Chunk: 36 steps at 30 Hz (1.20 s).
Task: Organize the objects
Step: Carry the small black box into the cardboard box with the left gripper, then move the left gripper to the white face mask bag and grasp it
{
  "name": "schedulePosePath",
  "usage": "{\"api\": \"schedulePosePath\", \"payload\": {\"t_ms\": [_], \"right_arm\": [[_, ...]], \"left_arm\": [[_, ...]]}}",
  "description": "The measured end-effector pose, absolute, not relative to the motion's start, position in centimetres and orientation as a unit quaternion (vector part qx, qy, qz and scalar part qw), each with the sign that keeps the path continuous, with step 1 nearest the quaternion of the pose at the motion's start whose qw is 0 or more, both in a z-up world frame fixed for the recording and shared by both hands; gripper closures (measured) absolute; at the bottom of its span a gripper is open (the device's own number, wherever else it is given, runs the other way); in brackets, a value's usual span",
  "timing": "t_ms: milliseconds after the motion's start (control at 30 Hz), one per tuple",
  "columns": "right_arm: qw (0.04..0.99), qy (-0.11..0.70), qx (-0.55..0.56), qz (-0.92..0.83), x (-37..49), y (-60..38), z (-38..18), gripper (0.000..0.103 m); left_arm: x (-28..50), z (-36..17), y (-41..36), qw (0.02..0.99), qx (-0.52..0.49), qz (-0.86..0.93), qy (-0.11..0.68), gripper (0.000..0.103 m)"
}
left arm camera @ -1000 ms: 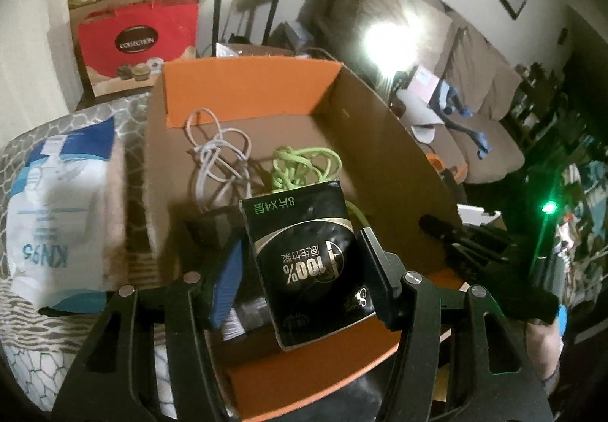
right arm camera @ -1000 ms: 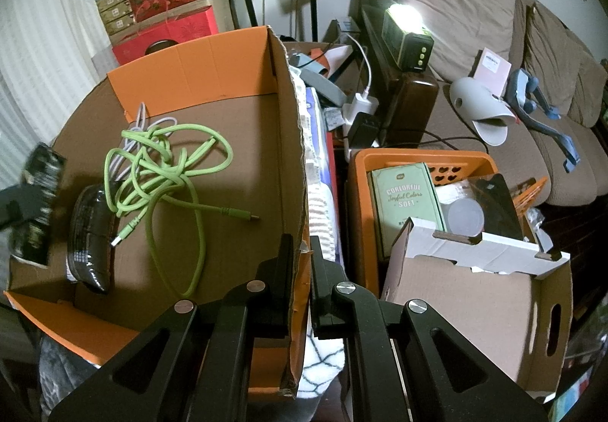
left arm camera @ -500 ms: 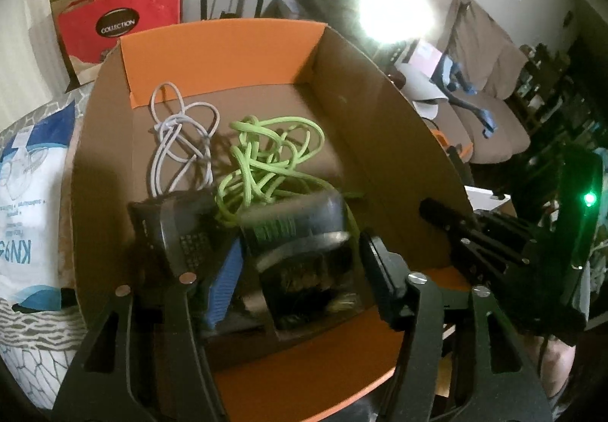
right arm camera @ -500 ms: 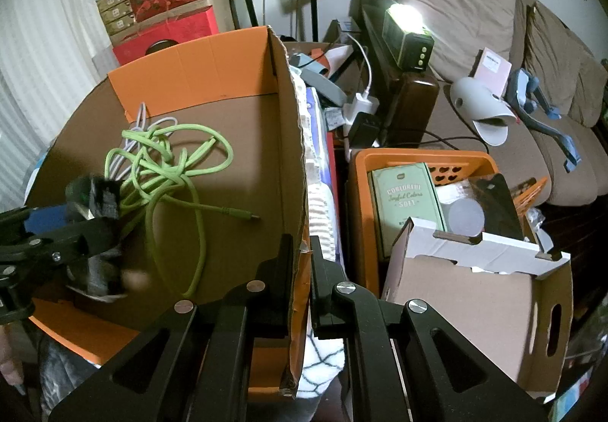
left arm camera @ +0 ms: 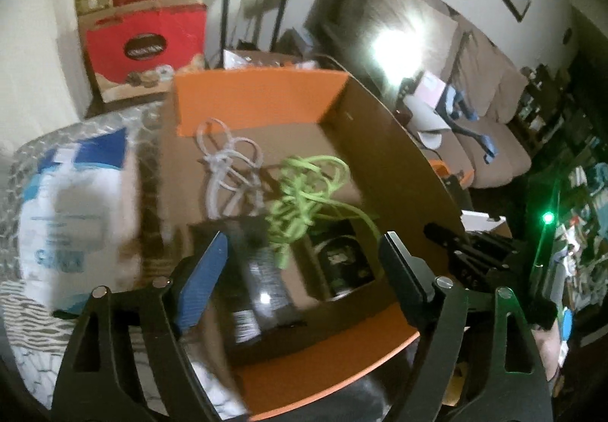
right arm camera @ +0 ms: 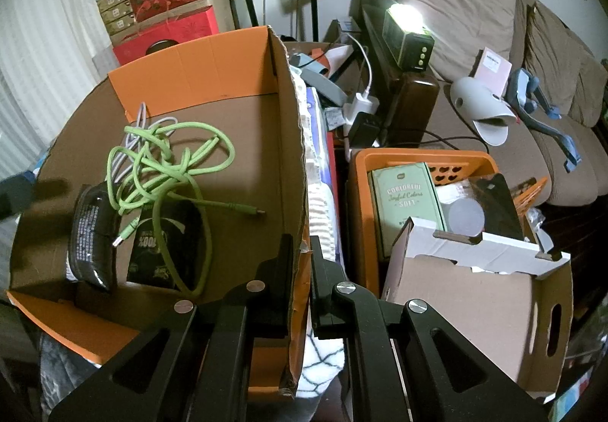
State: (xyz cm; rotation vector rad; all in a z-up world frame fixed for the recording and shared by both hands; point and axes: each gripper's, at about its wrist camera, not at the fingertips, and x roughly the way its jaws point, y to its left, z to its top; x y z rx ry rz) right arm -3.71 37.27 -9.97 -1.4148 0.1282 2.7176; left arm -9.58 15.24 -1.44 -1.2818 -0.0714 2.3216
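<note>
**Black packet released into the cardboard box**

Since the earlier frame, we have let go of the black packet [right arm camera: 163, 243]; it now lies flat on the floor of the cardboard box [right arm camera: 235, 53], partly under the green cable [right arm camera: 171, 163] and beside a second black pouch [right arm camera: 93, 232]. Our left tongs [left arm camera: 304, 262] stand wide open and empty above the box. Our right tongs [right arm camera: 302, 270] are closed on the box's right wall. A white cable [left arm camera: 228, 163] lies near the far wall.
</note>
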Motion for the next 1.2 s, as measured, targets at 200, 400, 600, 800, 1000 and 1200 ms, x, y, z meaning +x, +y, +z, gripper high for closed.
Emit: {"api": "schedulePosePath", "payload": {"t_ms": [200,400,600,800,1000,1200], "right_arm": [[0.038,0.042,-0.461,0.886,-3.7,37.3,-10.0,0.097],[0.038,0.042,-0.461,0.885,-3.7,37.3,-10.0,0.097],[0.038,0.042,-0.461,0.886,-3.7,37.3,-10.0,0.097],[0.038,0.041,-0.461,0.886,-3.7,37.3,-10.0,0.097],[0.038,0.039,-0.462,0.885,-3.7,37.3,-10.1,0.097],[0.040,0.038,-0.462,0.885,-3.8,37.3,-10.1,0.097]], "left_arm": [[-10.1,-0.8,12.0,0.208,-0.464,0.861,-0.023,0.015],[-11.1,-1.2,7.9,0.176,-0.467,0.865,-0.045,0.012],[-12.6,-2.1,2.5,0.126,-0.470,0.871,-0.067,0.010],[-14.7,-3.3,-2.4,0.077,-0.478,0.871,-0.076,0.010],[-16.8,-4.6,-6.2,0.061,-0.481,0.871,-0.085,0.010],[-19.1,-6.4,-8.4,0.063,-0.489,0.865,-0.088,0.008]]}}
